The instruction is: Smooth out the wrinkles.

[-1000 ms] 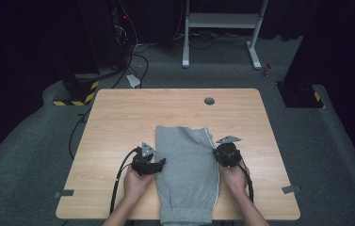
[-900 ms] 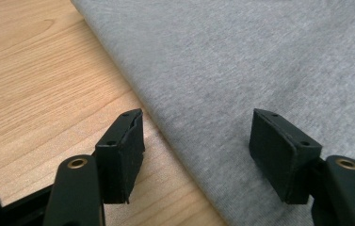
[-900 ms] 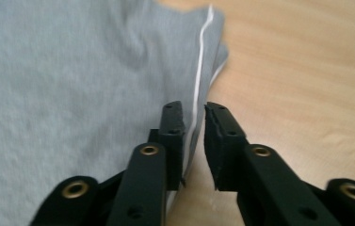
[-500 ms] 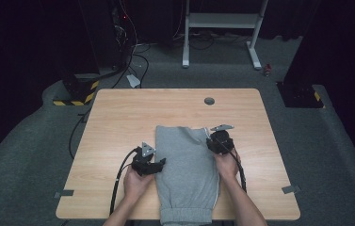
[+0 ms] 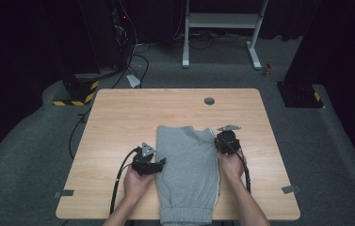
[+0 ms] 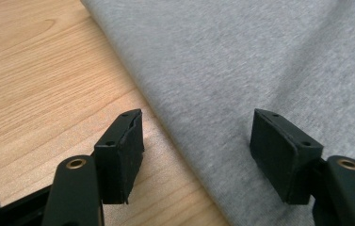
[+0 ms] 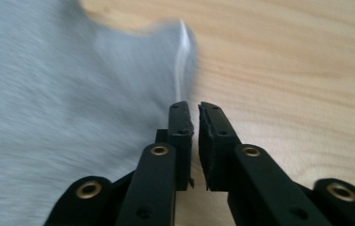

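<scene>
A folded grey garment (image 5: 187,169) lies on the wooden table (image 5: 165,108), its cuffed end hanging over the near edge. At the garment's left edge my left gripper (image 5: 162,162) is open. Its jaws straddle that edge (image 6: 196,141): one pad over bare wood, the other over the grey cloth (image 6: 241,61). My right gripper (image 5: 218,139) sits at the garment's right edge near its far corner. Its jaws (image 7: 195,115) stand shut with only a thin slit and nothing between them. They point along the white seam (image 7: 181,52).
A round grommet hole (image 5: 209,100) is in the table's far half. Tape strips mark the near corners (image 5: 63,193) (image 5: 291,189). A black cable (image 5: 118,183) trails from my left gripper over the near edge. A white stand (image 5: 222,21) is on the floor behind the table.
My right hand has slid up the table along the garment's right edge toward its far corner. The left hand has stayed put.
</scene>
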Demonstrator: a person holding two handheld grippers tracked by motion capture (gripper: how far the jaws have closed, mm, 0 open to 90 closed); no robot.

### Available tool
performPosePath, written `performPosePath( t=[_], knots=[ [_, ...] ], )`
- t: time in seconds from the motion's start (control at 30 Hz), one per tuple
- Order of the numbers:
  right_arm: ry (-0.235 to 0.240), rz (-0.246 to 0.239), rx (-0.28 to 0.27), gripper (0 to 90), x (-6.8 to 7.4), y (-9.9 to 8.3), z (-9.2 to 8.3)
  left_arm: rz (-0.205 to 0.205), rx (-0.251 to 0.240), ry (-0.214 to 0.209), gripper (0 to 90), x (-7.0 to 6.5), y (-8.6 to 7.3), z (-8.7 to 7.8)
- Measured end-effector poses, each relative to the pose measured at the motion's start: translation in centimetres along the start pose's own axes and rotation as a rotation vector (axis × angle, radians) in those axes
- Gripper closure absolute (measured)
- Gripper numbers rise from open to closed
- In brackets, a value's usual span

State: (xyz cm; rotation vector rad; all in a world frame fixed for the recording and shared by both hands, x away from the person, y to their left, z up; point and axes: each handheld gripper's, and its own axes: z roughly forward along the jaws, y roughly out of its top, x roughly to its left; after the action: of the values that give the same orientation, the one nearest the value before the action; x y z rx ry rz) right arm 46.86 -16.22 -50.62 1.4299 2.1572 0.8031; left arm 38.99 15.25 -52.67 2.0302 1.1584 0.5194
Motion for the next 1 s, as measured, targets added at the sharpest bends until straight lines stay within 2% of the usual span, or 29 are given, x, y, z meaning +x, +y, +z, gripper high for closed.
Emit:
performPosePath(
  t=[0.1,0.23,0.37,0.43,0.5,0.57,0.63,0.77,0.87,0.93,1.0],
  knots=[
    [0.0,0.013,-0.032,72.2,0.2,0.1,-0.1,0.0,0.0,0.0,35.2,0.0,0.0,0.0],
    [0.016,0.002,-0.072,71.1,0.7,1.1,-0.3,0.001,0.0,0.0,35.2,0.0,0.0,0.0],
    [0.015,-0.001,-0.046,70.0,1.1,1.7,0.8,0.0,0.0,0.0,35.2,0.0,0.0,0.0],
    [0.019,0.015,-0.032,72.7,1.1,1.8,1.4,0.001,0.0,0.001,35.2,0.0,0.0,0.0],
    [0.037,0.01,-0.013,81.4,1.0,1.7,2.0,0.0,0.0,0.0,35.2,0.0,0.0,0.0],
    [0.04,0.01,-0.015,86.1,1.0,1.8,1.7,0.001,0.0,0.001,35.2,0.0,0.0,0.0],
    [0.02,0.0,-0.047,86.3,0.8,1.9,1.0,0.001,0.0,0.001,35.2,0.0,0.0,0.0],
    [0.01,0.03,-0.141,86.1,-0.2,2.2,-0.8,0.001,0.0,0.001,35.2,0.0,0.0,0.0],
    [-0.009,0.03,-0.087,85.5,-0.6,1.8,0.0,0.0,0.0,0.001,35.2,0.0,0.0,0.0],
    [0.0,0.062,0.0,80.4,-0.9,1.4,1.2,0.0,0.0,0.001,35.2,0.0,0.0,0.0],
    [-0.013,0.075,-0.035,74.4,-0.7,1.0,1.2,0.0,0.0,0.001,35.2,0.0,0.0,0.0]
  ],
)
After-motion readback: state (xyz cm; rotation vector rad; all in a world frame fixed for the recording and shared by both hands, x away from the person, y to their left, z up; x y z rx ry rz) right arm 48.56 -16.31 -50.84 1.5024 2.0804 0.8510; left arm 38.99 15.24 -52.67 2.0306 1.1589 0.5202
